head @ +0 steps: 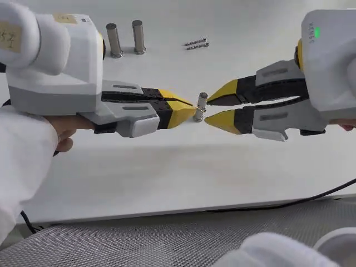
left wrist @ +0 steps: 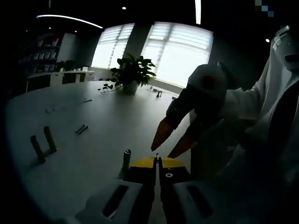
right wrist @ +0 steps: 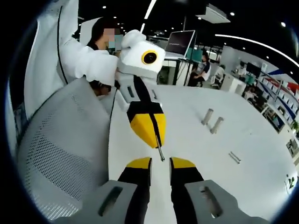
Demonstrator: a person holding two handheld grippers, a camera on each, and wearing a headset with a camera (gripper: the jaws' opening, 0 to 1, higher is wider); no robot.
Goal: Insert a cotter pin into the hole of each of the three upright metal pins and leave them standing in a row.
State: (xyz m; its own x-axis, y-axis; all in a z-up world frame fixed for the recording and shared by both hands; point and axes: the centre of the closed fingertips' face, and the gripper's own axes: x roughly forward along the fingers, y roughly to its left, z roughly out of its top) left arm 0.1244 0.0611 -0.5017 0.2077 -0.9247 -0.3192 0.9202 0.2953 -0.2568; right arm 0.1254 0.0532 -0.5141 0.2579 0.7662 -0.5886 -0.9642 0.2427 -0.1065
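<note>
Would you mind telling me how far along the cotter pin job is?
Nothing looks finished: two back metal pins look bare, and two spare cotter pins lie loose near them. In hand: the left gripper is shut on a cotter pin beside the front metal pin, the right gripper open opposite. All three insertions remain.

The smooth white counter (head: 167, 167) bears two upright grey metal pins (head: 114, 40) at eleven o'clock. Two thin silvery cotter pins (head: 196, 44) lie at twelve.
</note>
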